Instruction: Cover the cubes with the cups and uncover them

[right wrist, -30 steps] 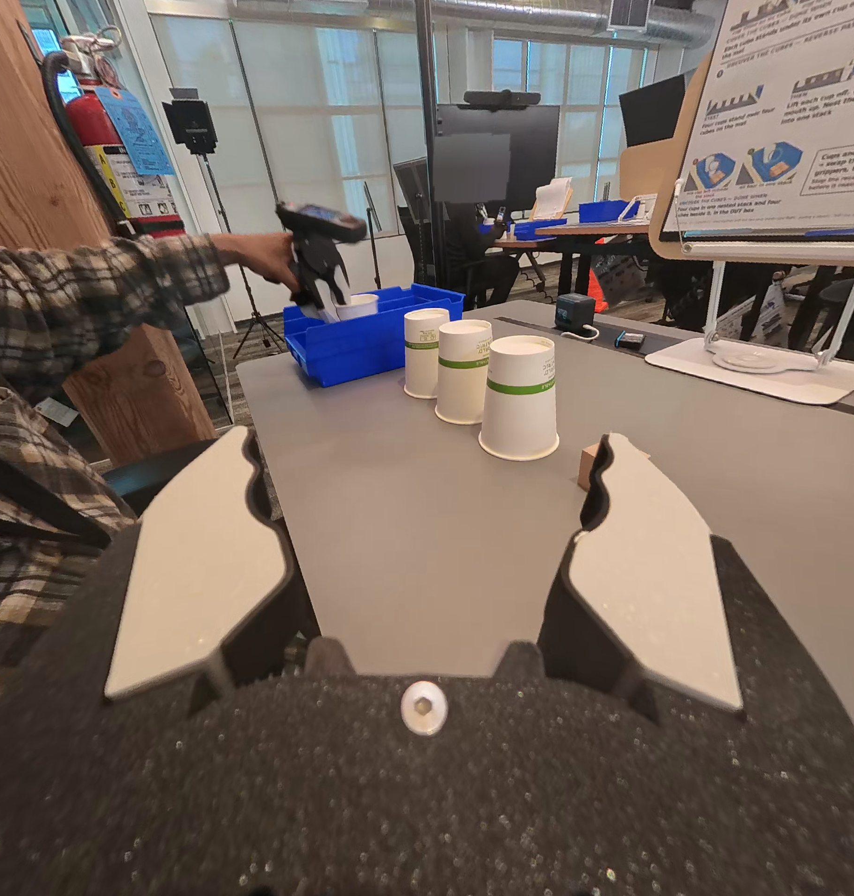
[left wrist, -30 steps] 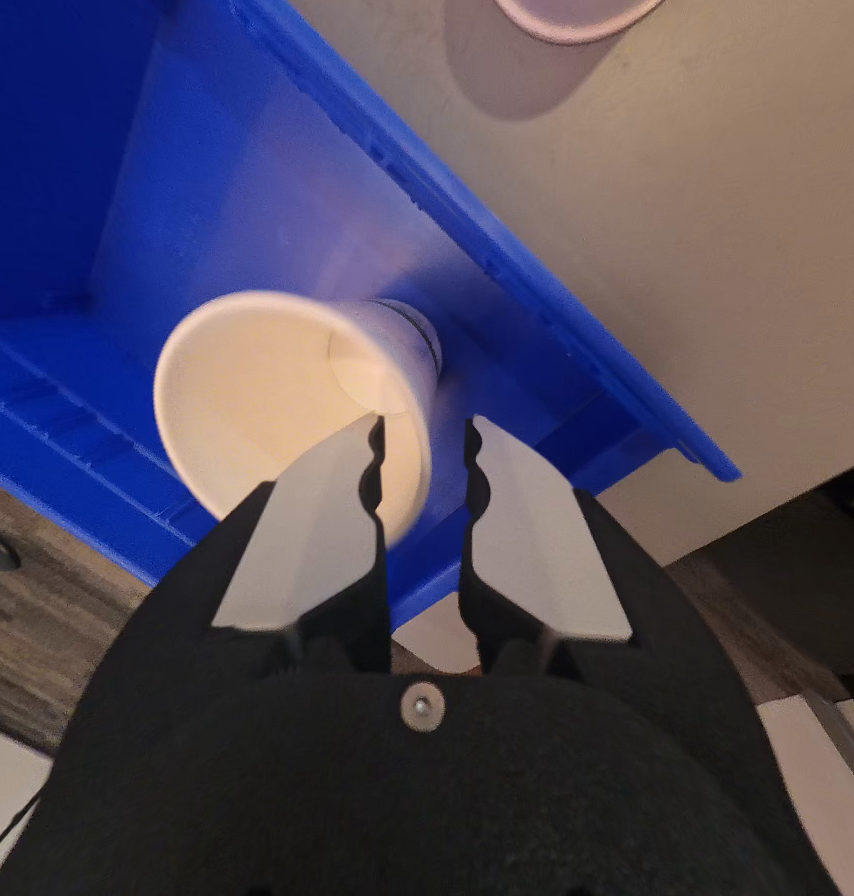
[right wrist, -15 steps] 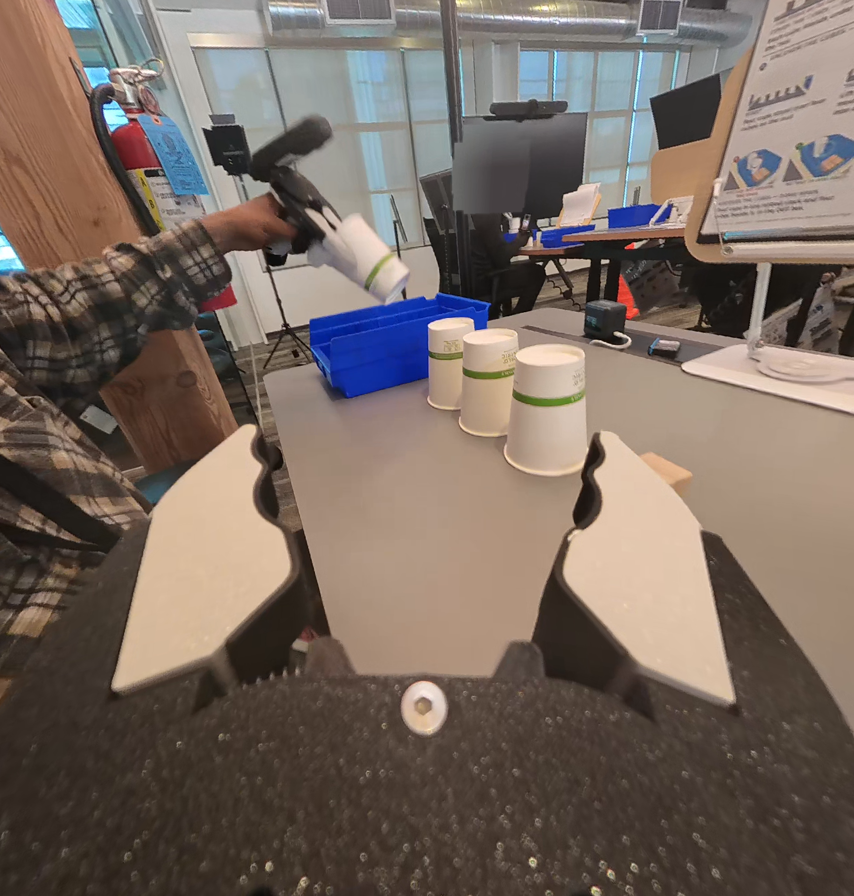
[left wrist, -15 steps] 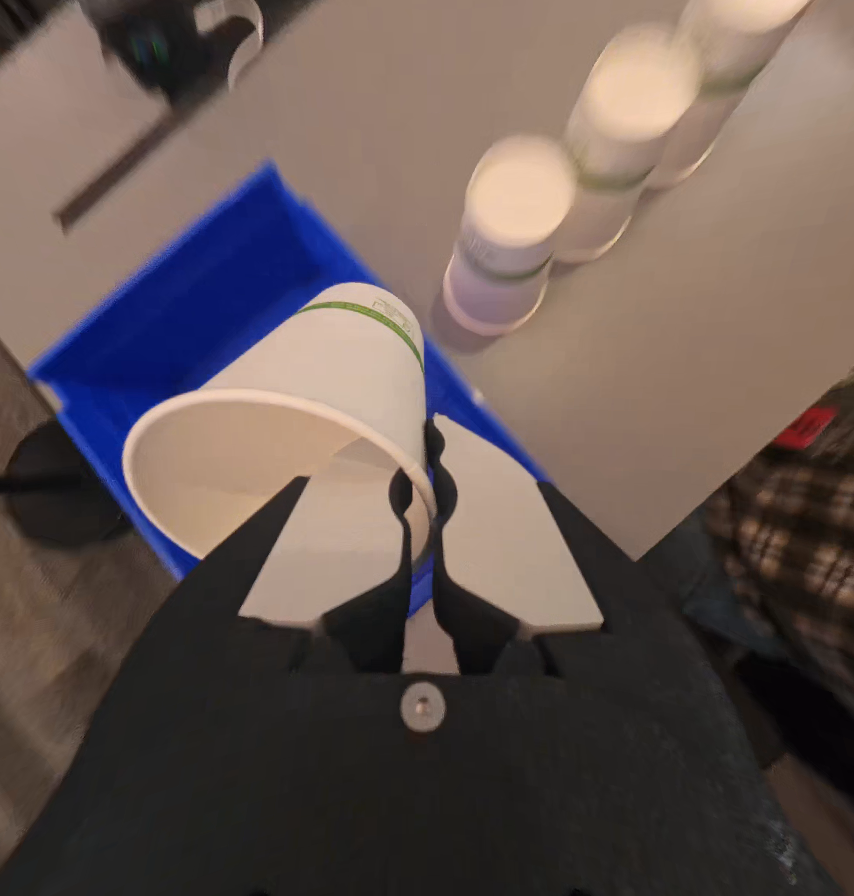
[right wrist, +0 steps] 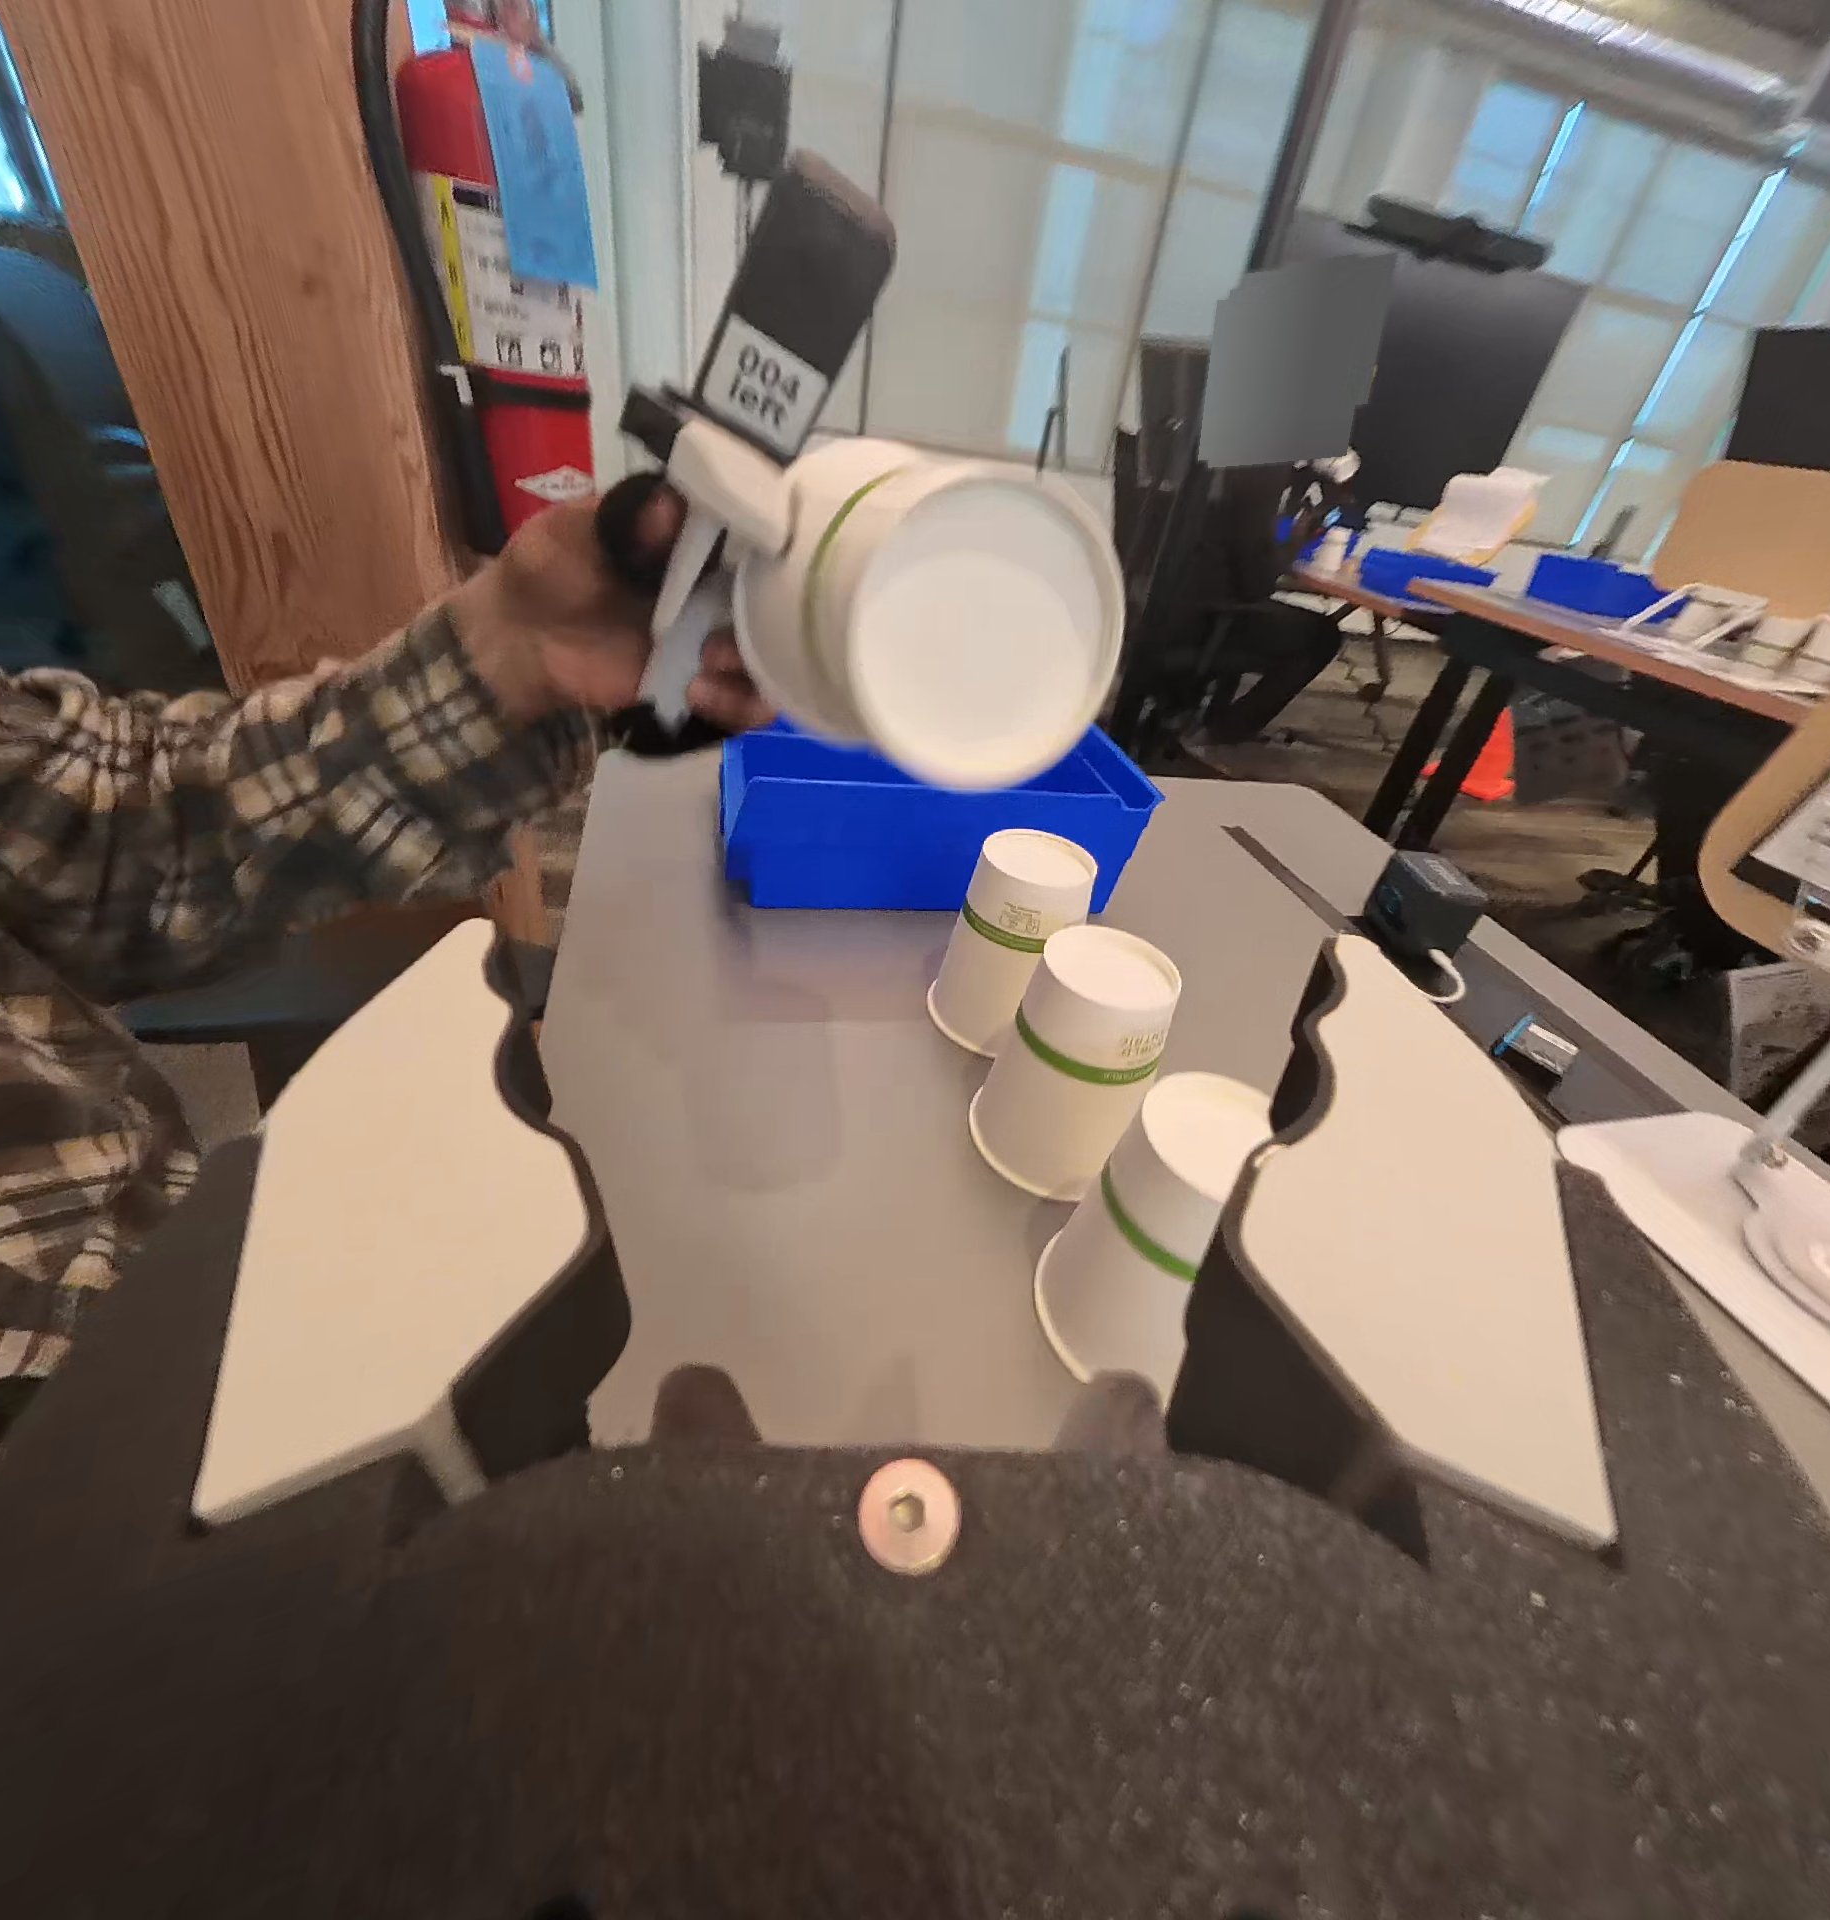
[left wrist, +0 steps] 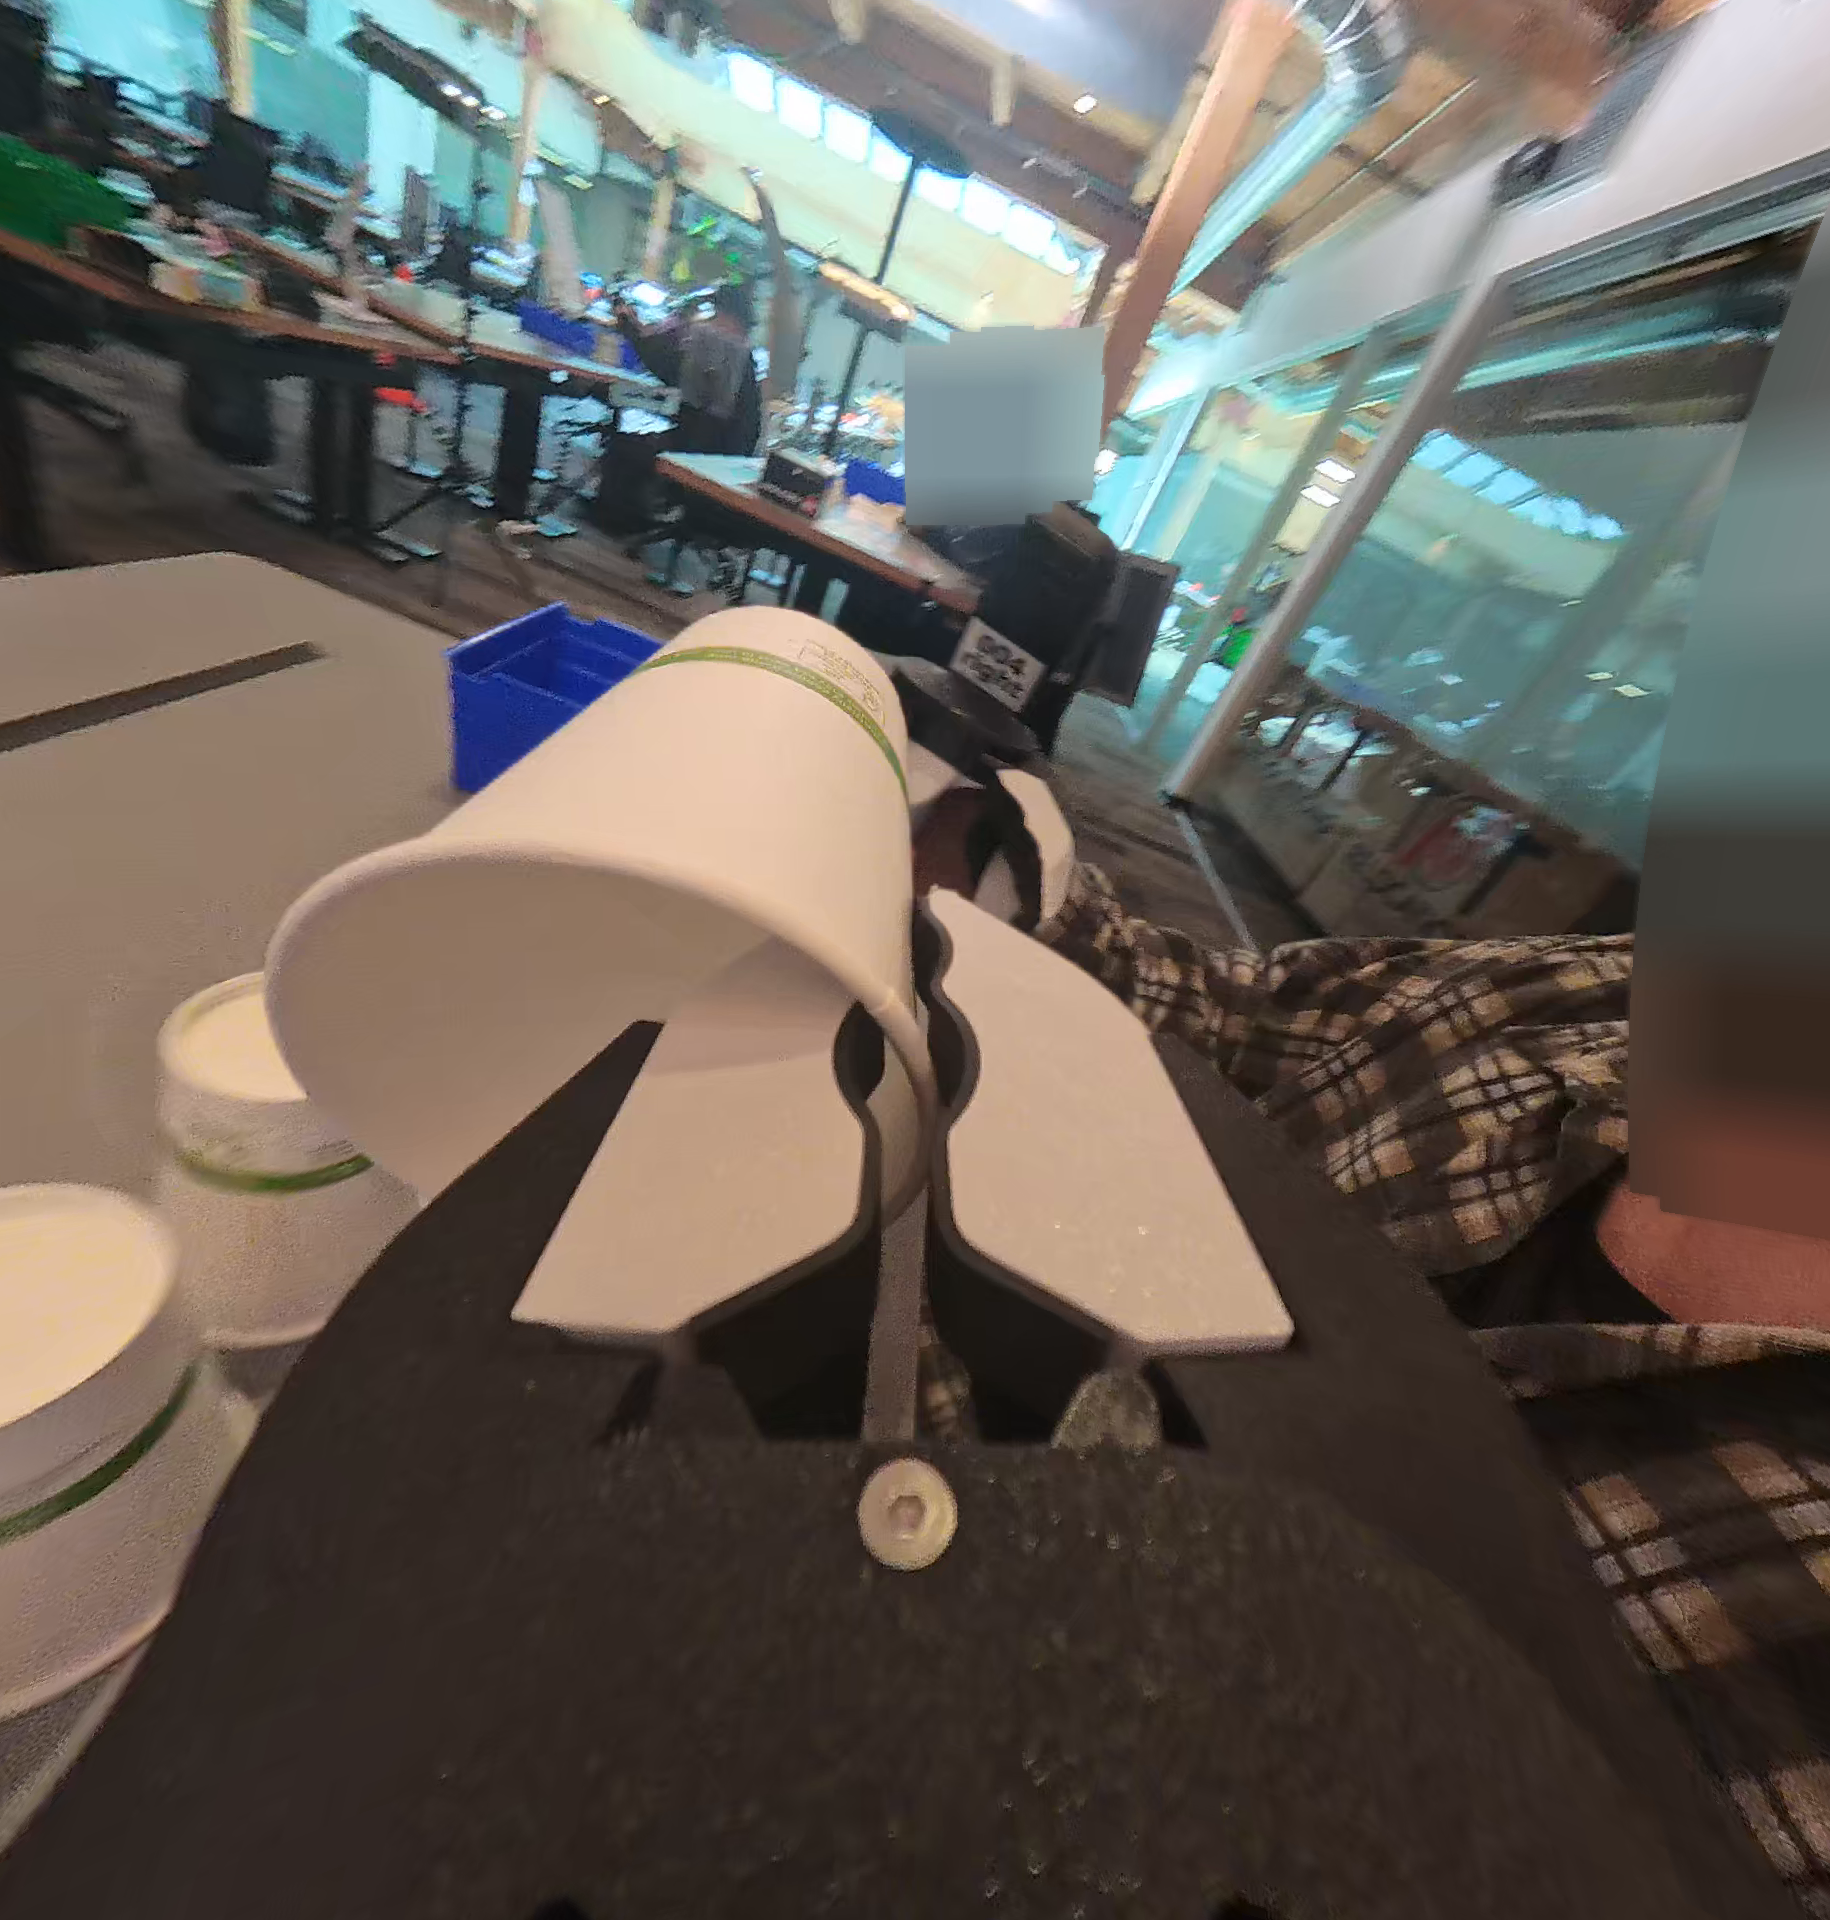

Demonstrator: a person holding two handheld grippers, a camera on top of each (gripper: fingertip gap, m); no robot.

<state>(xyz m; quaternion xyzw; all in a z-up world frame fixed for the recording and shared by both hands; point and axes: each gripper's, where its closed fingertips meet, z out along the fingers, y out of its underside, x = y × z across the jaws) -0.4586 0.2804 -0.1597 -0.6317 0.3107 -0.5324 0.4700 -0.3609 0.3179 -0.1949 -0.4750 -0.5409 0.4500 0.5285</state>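
Note:
My left gripper (left wrist: 916, 935) is shut on the rim of a white paper cup with a green band (left wrist: 682, 862). It holds the cup in the air on its side. In the right wrist view the held cup (right wrist: 932, 613) hangs above the blue bin (right wrist: 890, 842), base toward the camera, with the left gripper (right wrist: 745, 520) behind it. Three upside-down cups (right wrist: 1015, 945) (right wrist: 1082, 1060) (right wrist: 1150, 1236) stand in a row on the grey table (right wrist: 765, 1143). My right gripper (right wrist: 916, 956) is open and empty above the table, its right finger in front of the nearest cup. No cube shows.
A white stand base (right wrist: 1721, 1226) and a small black device (right wrist: 1420, 904) sit at the table's right. The person's plaid sleeve (right wrist: 267, 769) reaches in from the left. A wooden pillar (right wrist: 236, 312) and a fire extinguisher (right wrist: 516, 416) stand behind.
My left gripper closed on the cup's rim, lifted it out of the blue bin and swung it up toward the right gripper. The right gripper's view tilted down; the cube went out of sight.

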